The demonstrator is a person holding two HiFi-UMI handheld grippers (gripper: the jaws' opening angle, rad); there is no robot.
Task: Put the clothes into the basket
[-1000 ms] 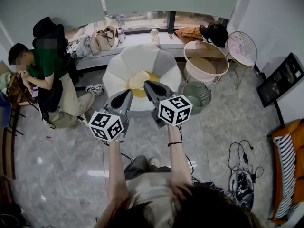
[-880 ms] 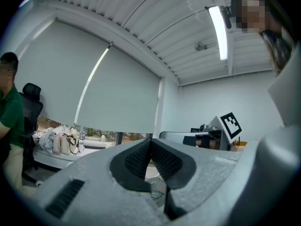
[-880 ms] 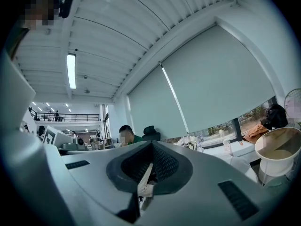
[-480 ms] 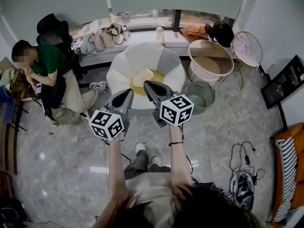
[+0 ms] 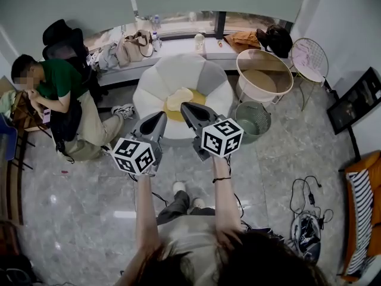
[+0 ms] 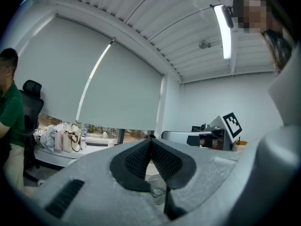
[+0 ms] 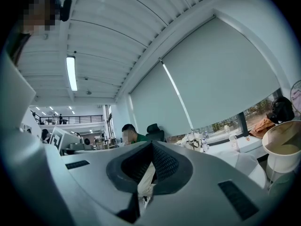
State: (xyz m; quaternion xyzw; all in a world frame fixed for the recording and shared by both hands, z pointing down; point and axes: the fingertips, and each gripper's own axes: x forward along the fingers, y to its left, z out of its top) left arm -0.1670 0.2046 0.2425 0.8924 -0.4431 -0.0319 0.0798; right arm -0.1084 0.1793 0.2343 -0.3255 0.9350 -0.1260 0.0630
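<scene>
A pale yellow cloth (image 5: 177,100) lies on a yellow cushion in the hollow of a round white seat (image 5: 205,79). A green mesh basket (image 5: 252,118) stands on the floor to the right of the seat. My left gripper (image 5: 159,116) and right gripper (image 5: 185,106) hang side by side in front of the seat, short of the cloth, pointing level. In the left gripper view the left gripper (image 6: 150,140) has its pads meeting with nothing between them. The right gripper (image 7: 151,144) shows the same in its own view.
A large pink round tub (image 5: 264,75) and a wire side table (image 5: 303,57) stand at the back right. A person in a green shirt (image 5: 56,82) sits at the left by an office chair. Bags (image 5: 132,46) line the window ledge. Cables (image 5: 303,210) lie on the floor at the right.
Both grippers and the person holding them have edged forward toward the white seat. The jaws have stayed shut.
</scene>
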